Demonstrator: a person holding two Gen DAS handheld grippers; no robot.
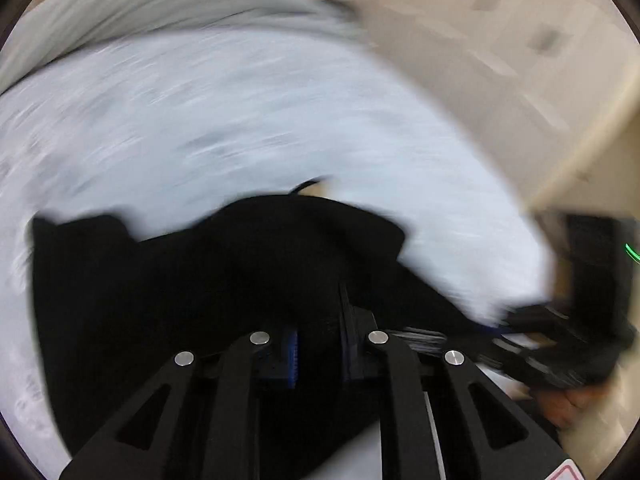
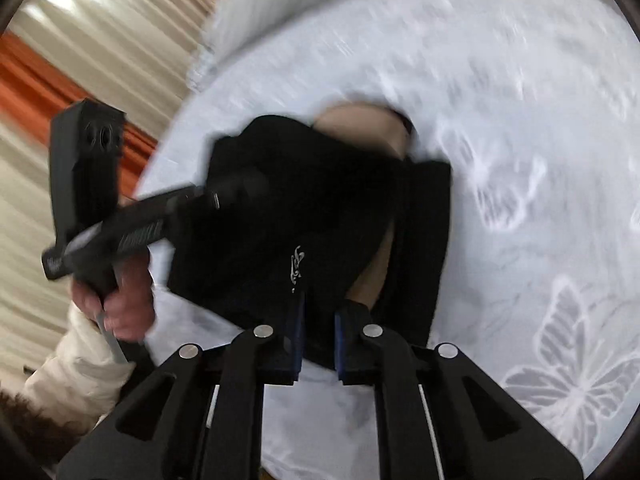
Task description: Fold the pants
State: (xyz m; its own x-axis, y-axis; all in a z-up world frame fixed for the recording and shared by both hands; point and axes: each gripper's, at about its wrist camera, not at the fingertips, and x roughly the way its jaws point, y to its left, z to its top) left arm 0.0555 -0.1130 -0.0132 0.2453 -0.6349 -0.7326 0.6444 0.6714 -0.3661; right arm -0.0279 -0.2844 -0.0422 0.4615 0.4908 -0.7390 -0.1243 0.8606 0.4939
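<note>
The black pants (image 1: 224, 280) hang bunched over the white bed (image 1: 240, 120), blurred by motion. My left gripper (image 1: 318, 344) is shut on a fold of the black cloth between its blue pads. My right gripper (image 2: 320, 320) is shut on the pants (image 2: 312, 208) near a small white logo (image 2: 297, 266); beige lining (image 2: 360, 124) shows at the far edge. The left gripper also shows in the right wrist view (image 2: 224, 196), its tip in the cloth. The right gripper shows at the right edge of the left wrist view (image 1: 504, 320).
The bed has a white sheet with butterfly prints (image 2: 568, 376). Orange and beige striped curtains (image 2: 80, 80) hang to the left. A pale cabinet (image 1: 500, 40) stands beyond the bed. The person's hand (image 2: 120, 308) and cream sleeve are at lower left.
</note>
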